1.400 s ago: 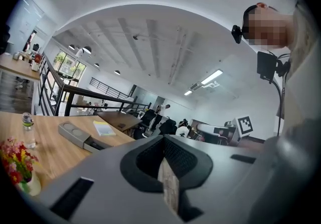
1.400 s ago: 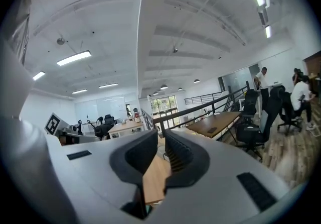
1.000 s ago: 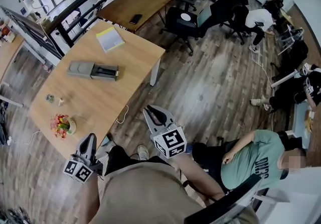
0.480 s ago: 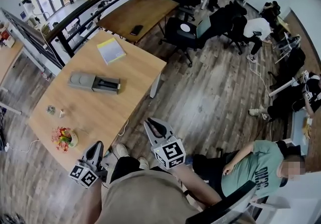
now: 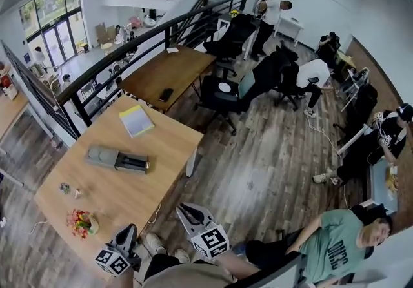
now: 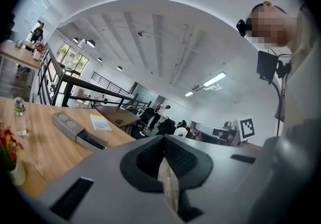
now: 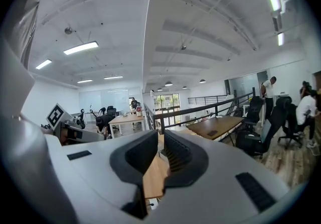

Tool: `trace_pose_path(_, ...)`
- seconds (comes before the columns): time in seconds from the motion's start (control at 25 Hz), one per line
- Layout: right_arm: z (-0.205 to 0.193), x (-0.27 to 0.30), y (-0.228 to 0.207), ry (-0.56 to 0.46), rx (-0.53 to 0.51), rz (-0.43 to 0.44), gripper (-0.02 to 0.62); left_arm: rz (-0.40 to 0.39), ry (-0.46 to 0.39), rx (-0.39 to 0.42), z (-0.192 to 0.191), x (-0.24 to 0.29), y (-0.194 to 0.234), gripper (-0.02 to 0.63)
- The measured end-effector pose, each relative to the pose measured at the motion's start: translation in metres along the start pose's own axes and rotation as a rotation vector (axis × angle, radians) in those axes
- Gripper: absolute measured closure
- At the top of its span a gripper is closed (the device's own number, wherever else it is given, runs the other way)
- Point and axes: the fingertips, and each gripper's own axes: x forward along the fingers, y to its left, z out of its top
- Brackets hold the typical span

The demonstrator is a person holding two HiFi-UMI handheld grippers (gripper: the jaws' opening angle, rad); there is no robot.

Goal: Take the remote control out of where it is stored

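Observation:
A grey storage box (image 5: 102, 155) lies on the light wooden table (image 5: 161, 144) with its drawer pulled out. A dark remote control (image 5: 133, 164) rests in that drawer. In the left gripper view the box (image 6: 67, 123) and the remote control (image 6: 92, 141) lie ahead to the left. My left gripper (image 5: 127, 232) is shut and empty at the table's near edge, and its jaws (image 6: 163, 137) meet at the tips. My right gripper (image 5: 185, 210) hangs shut and empty beyond the table's near corner, over the floor, its tips (image 7: 161, 135) almost touching.
On the table are a yellow notebook (image 5: 136, 120), a flower pot (image 5: 82, 222) and a small bottle (image 5: 64, 187). A second table (image 5: 161, 73) with a phone stands behind. Office chairs (image 5: 219, 96) and a seated person in green (image 5: 335, 248) are on the right.
The head view has tipped up, so the far end of the room shows and both grippers sit lower in frame. My left gripper has drifted slightly right along the table edge.

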Motion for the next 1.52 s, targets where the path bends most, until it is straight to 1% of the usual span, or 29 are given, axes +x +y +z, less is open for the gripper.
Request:
trace_pose_path(0.08, -0.006, -0.002, 0.002, 0.005, 0.004, -0.002, 0.566, -0.004, -0.003, -0.023, -0.007, -0.005, -0.005, 0.601)
trace_pose_path(0.2, -0.023, -0.015, 0.004, 0.014, 0.017, -0.010, 0.568, -0.018, 0.050, -0.036, -0.035, -0.014, -0.009, 0.601)
trace_pose_path(0.24, -0.024, -0.019, 0.004, 0.015, 0.016, -0.008, 0.568, -0.020, 0.060, -0.035, -0.041, -0.016, -0.011, 0.601)
trace_pose_path(0.32, -0.020, -0.026, 0.006, 0.024, 0.014, 0.008, 0.567, -0.015, 0.053, -0.030, -0.042, -0.018, -0.017, 0.601)
trace_pose_path(0.48, -0.008, -0.028, 0.010, -0.002, 0.013, 0.052, 0.567, 0.020, -0.011, -0.011, -0.025, -0.021, -0.020, 0.601)
trace_pose_path(0.52, -0.005, -0.029, 0.011, -0.016, 0.031, 0.066, 0.568, 0.024, -0.021, -0.004, -0.021, -0.022, -0.021, 0.601)
trace_pose_path(0.6, 0.000, -0.031, 0.015, -0.048, 0.100, 0.110, 0.568, 0.021, -0.035, 0.010, -0.015, -0.022, -0.026, 0.601)
trace_pose_path(0.72, 0.006, -0.037, 0.020, -0.078, 0.191, 0.159, 0.566, -0.006, -0.041, 0.033, -0.015, -0.022, -0.039, 0.601)
trace_pose_path(0.8, 0.007, -0.042, 0.020, -0.088, 0.215, 0.167, 0.566, -0.030, -0.026, 0.057, -0.017, -0.024, -0.050, 0.601)
trace_pose_path(0.92, 0.013, -0.046, 0.011, -0.136, 0.236, 0.182, 0.554, -0.078, -0.001, 0.096, -0.013, -0.025, -0.068, 0.603)
trace_pose_path(1.04, 0.030, -0.050, 0.013, -0.171, 0.236, 0.230, 0.554, -0.142, 0.007, 0.078, -0.005, -0.029, -0.084, 0.603)
trace_pose_path(1.2, 0.058, -0.049, 0.021, -0.206, 0.219, 0.257, 0.555, -0.178, 0.001, 0.049, 0.006, -0.036, -0.090, 0.603)
trace_pose_path(1.32, 0.079, -0.040, 0.027, -0.234, 0.195, 0.278, 0.557, -0.185, -0.024, 0.019, 0.020, -0.040, -0.085, 0.603)
trace_pose_path(1.44, 0.099, -0.026, 0.033, -0.255, 0.202, 0.310, 0.584, -0.172, -0.039, 0.015, 0.036, -0.043, -0.076, 0.603)
trace_pose_path(1.52, 0.108, -0.019, 0.039, -0.255, 0.210, 0.334, 0.589, -0.162, -0.039, 0.012, 0.044, -0.046, -0.068, 0.603)
